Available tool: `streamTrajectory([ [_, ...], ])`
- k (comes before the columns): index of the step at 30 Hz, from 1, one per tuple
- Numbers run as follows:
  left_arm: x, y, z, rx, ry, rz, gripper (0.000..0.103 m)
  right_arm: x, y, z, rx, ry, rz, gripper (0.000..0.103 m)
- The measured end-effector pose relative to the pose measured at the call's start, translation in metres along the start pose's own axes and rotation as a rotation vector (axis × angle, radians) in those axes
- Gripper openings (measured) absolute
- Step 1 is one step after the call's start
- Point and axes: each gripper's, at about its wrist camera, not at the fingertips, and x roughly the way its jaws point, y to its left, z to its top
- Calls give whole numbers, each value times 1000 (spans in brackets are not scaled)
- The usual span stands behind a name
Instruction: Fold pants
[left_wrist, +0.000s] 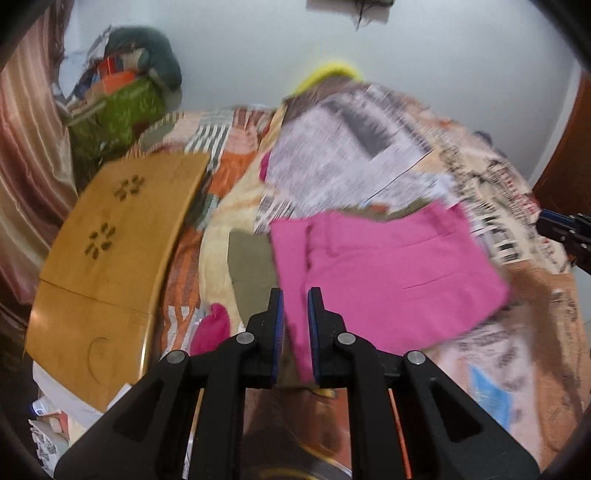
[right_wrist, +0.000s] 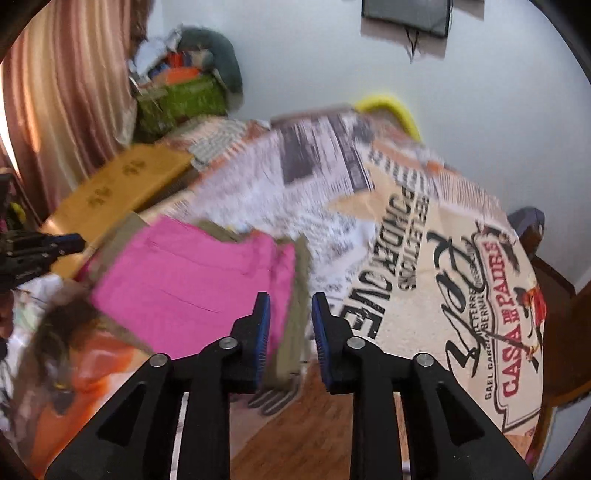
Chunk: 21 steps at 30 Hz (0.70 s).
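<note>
Your left hand-held gripper stands narrowly parted over the pink pants' edge, gripping nothing; the right hand-held gripper gapes wider. The pants lie folded mid-frame on the bed — soft, limp, so pinch both layers at corners.

The pants are bright pink, lying on a bedspread printed like old newspaper: black lettering on cream, with red poster lettering. Beside the pants, olive-green cloth shows at their edge. Left of the pants sits an ochre-yellow wooden board with dark flower-shaped cutouts. Beyond the board, a green patterned bag and a pinkish-brown striped curtain. Both grippers are black with blue pads.
</note>
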Motion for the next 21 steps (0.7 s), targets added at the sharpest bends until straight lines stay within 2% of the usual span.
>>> streamTrajectory([
  [4, -74, -20, 2, 17, -101, -29, 12, -57, 17, 6, 1, -106, 48, 23],
  [11, -199, -53, -7, 49, -294, -33, 12, -157, 47, 3, 20, -296, 153, 23],
  [14, -248, -66, -21, 51, -364, -55, 12, -205, 63, -7, 14, -385, 183, 23],
  [18, -308, -83, -49, 47, -466, -76, 13, -249, 86, -27, -19, -476, 184, 23],
  [21, -338, -92, -70, 34, -520, -71, 13, -273, 99, -43, -31, -529, 193, 23],
])
